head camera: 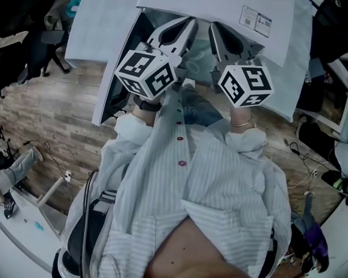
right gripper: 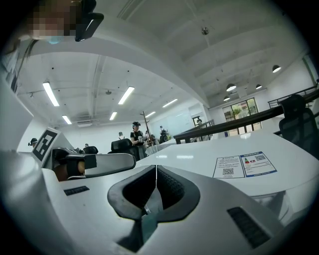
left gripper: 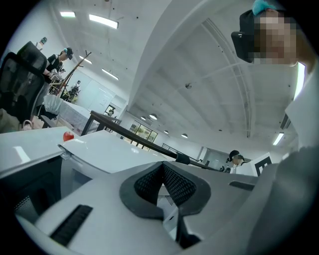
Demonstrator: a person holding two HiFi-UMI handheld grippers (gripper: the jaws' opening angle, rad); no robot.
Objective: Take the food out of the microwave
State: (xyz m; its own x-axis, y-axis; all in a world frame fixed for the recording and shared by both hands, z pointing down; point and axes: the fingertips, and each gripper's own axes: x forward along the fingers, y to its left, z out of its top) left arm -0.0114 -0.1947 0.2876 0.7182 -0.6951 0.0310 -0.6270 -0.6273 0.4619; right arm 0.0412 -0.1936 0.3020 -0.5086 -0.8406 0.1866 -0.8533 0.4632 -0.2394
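Note:
The white microwave [head camera: 224,17] lies straight ahead; its flat top carries two printed labels [right gripper: 244,165]. Its door [head camera: 116,82] hangs open on the left, dark inner side showing. No food shows in any view, and the cavity [head camera: 198,59] is mostly hidden behind the grippers. My left gripper [head camera: 191,22] is shut and empty, pointing level at the opening beside the door. Close to its right, my right gripper [head camera: 213,26] is also shut with nothing between its jaws. The left gripper view has its shut jaws [left gripper: 163,172] over the white casing [left gripper: 109,149].
A wooden floor [head camera: 55,120] spreads on the left, with an office chair [head camera: 49,40] beyond it. Cables [head camera: 301,157] trail on the right. Far off, a red apple [left gripper: 68,135] sits on a white table. Several people stand in the background [right gripper: 135,134].

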